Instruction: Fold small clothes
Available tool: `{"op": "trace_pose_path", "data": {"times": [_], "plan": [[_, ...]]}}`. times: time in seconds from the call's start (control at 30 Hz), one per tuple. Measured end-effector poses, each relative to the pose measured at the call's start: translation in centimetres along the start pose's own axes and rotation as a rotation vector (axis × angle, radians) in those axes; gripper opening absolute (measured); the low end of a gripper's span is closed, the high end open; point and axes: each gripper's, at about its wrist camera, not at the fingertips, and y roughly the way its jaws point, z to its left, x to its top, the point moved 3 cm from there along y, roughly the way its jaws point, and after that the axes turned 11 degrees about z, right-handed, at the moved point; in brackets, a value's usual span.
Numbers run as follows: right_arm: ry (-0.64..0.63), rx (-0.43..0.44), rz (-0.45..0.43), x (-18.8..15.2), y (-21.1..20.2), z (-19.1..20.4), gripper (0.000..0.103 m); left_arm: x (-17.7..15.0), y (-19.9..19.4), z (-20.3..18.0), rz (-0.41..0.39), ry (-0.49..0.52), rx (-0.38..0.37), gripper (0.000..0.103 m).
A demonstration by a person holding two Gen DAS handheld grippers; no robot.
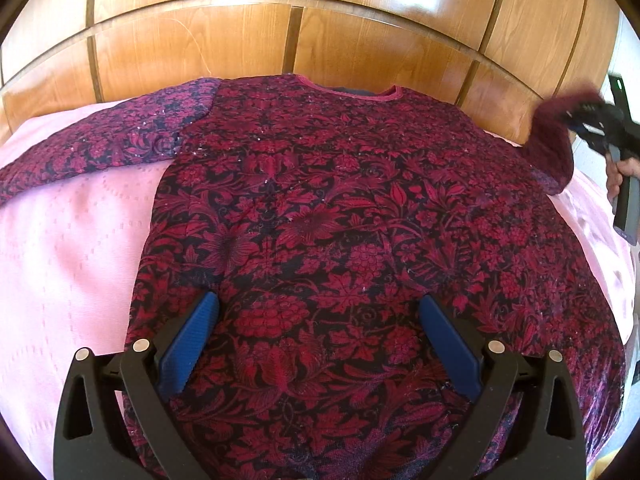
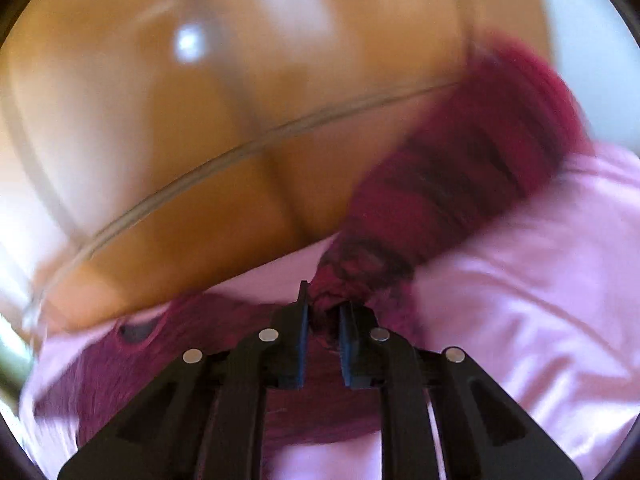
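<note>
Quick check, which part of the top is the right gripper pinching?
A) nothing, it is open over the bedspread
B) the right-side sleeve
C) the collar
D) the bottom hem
B. The right gripper is closed on bunched red fabric, and the left wrist view shows that sleeve lifted off the pink bedspread at the top's right edge, while the left gripper hangs open over the top.

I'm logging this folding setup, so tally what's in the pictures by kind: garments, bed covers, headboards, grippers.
Garments: 1, dark red floral long-sleeved top
Bed covers: 1, pink textured bedspread
Headboards: 1, glossy wooden panelled headboard
Grippers: 2, left gripper open, right gripper shut on the top's sleeve
Total: 5
</note>
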Motion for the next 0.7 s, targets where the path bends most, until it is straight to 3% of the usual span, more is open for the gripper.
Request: {"op": "trace_pose_path", "data": {"times": [0.17,0.37,0.43,0.53,0.7], "plan": [[-0.215,0.045,0.092,-4.2,2.1,10.3,0.011,0.0,0.0,-0.1,0.006,-0.007,-0.009,0.099],[-0.401,0.044,0.216,-9.3,5.2,18.2,0.011,1.3,-0.5,0.6,0.055,-0.058,-0.063,0.099],[-0.424,0.053,0.243,-10.3,5.6,19.0,0.011,2.4,-1.0,1.6,0.061,-0.146,-0.154,0.099],[-0.441,0.051,0.265,-11.9,5.2,19.1,0.021,3.9,-0.9,2.9,0.113,-0.286,-0.310,0.099],[-0.415,0.062,0.253,-10.8,4.9,16.0,0.036,6.9,-0.6,2.8,0.124,-0.402,-0.517,0.097]]}}
